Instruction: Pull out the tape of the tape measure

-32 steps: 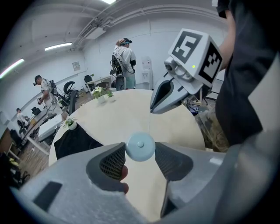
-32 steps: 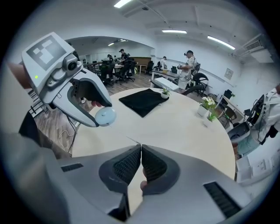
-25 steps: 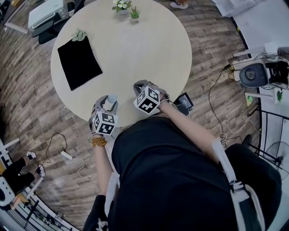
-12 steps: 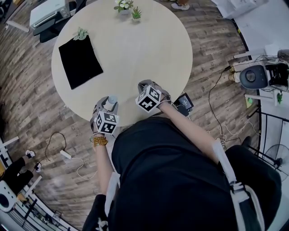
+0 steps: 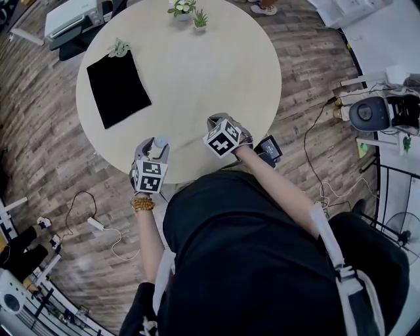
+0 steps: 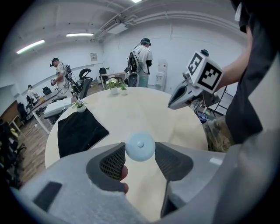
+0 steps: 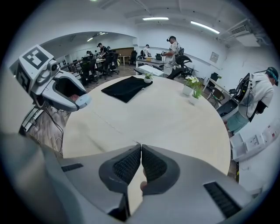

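A small round pale-blue tape measure (image 6: 140, 146) sits between the jaws of my left gripper (image 6: 140, 154), which is shut on it above the near edge of the round beige table (image 5: 197, 72). In the head view the tape measure (image 5: 159, 142) shows at the tip of the left gripper (image 5: 156, 146). My right gripper (image 7: 141, 148) is shut, its pads pressed together. A thin tape line (image 7: 109, 127) runs from its tips towards the left gripper (image 7: 83, 101). In the head view the right gripper (image 5: 214, 122) is a little to the right of the left one.
A black cloth (image 5: 118, 88) lies on the table's left side with a small plant (image 5: 118, 47) at its far end. Two more potted plants (image 5: 180, 8) stand at the far edge. A dark device (image 5: 268, 149) and cables lie on the wooden floor to the right. People stand beyond the table.
The right gripper has moved up and to the right, away from the left gripper, so the gap between them is wider. The left gripper has barely shifted.
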{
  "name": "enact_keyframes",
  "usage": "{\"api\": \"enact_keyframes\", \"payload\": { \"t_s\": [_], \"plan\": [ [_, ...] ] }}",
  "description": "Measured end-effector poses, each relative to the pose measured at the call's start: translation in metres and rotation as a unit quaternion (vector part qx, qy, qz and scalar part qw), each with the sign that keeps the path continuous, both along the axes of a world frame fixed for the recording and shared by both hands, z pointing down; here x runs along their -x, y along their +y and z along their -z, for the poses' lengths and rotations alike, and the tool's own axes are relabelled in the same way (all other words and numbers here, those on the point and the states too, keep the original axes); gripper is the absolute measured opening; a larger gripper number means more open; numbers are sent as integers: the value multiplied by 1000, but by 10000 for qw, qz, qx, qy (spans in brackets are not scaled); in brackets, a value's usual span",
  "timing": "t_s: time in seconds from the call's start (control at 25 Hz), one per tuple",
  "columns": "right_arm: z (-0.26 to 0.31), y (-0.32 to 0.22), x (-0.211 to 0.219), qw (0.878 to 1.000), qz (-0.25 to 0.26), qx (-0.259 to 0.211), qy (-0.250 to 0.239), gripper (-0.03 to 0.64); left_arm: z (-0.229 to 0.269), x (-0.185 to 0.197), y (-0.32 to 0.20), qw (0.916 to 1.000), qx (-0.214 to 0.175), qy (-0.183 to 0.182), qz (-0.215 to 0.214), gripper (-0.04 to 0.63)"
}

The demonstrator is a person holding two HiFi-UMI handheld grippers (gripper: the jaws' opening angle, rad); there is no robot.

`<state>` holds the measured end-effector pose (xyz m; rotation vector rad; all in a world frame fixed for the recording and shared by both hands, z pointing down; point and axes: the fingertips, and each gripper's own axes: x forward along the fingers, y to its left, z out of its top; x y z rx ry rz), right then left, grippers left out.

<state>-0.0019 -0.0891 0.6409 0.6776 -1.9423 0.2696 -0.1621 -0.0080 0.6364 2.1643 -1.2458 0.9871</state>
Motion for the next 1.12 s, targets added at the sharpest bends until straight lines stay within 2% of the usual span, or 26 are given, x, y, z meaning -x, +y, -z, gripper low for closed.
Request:
{"api": "enact_keyframes", "payload": {
  "t_s": [0.28,0.44,0.68,0.8,0.96,1.12],
  "plan": [
    [0,-1,-4,10000,-66,14,-74,9,-8,-5,4,9997,-45,-163,-198,222],
    [-2,0,-6,9997,-192,96,-139,9,-4,-4,3,9999,-113,-19,-80,222],
    [-3,-1,-8,9992,-318,133,-215,9,-7,-4,2,9998,-115,-165,-65,222],
    [-3,-1,-9,9980,-454,245,-377,9,-8,-2,2,9997,-139,-202,-18,222],
    [-6,-7,-21,9976,-633,146,-257,8,-10,9,3,9991,-183,-354,163,222],
    [-8,-10,-35,9966,-774,174,-212,8,-12,25,8,9989,-130,-196,408,222]
  ]
}}
